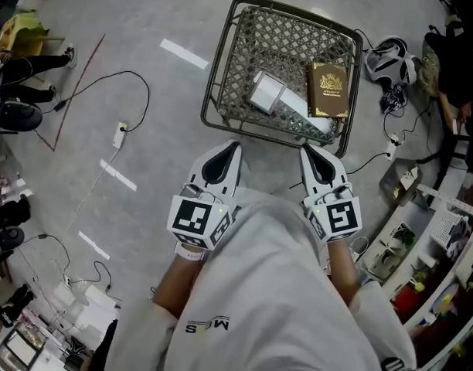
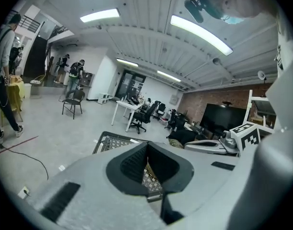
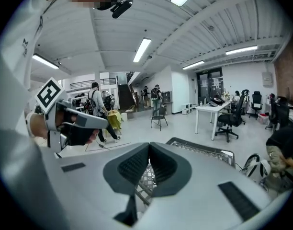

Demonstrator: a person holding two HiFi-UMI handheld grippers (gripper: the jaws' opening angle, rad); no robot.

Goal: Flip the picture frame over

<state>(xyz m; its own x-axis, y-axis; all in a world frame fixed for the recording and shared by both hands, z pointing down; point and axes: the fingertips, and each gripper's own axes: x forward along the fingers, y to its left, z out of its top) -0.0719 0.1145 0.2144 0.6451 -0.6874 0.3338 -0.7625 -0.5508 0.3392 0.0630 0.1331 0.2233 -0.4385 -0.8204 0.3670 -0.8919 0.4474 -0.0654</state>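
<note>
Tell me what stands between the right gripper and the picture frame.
The near wall of the wire basket stands between the right gripper and the picture frame, which lies inside. From above, nothing visible covers it.

Basket [image 1: 256, 49]: dark metal wire, open lattice mesh on a thicker rod rim, dull finish. Picture frame [image 1: 328, 89]: brown, leather-look face with a low sheen, gilt stamped emblem and border. White box [image 1: 267, 93]: smooth and matt, card or plastic, cannot tell which. Left gripper [image 1: 233, 147] and right gripper [image 1: 306, 151]: pale grey moulded plastic shells, finely grained, matt. Pads [image 2: 132, 164]: black, ribbed, rubber-like, without shine. Marker cubes [image 1: 196, 219]: flat matt faces printed black on white. Shirt [image 1: 275, 284]: white cloth, soft and matt. Floor [image 1: 144, 22]: grey, smooth, concrete-like, with faint glossy streaks.
</note>
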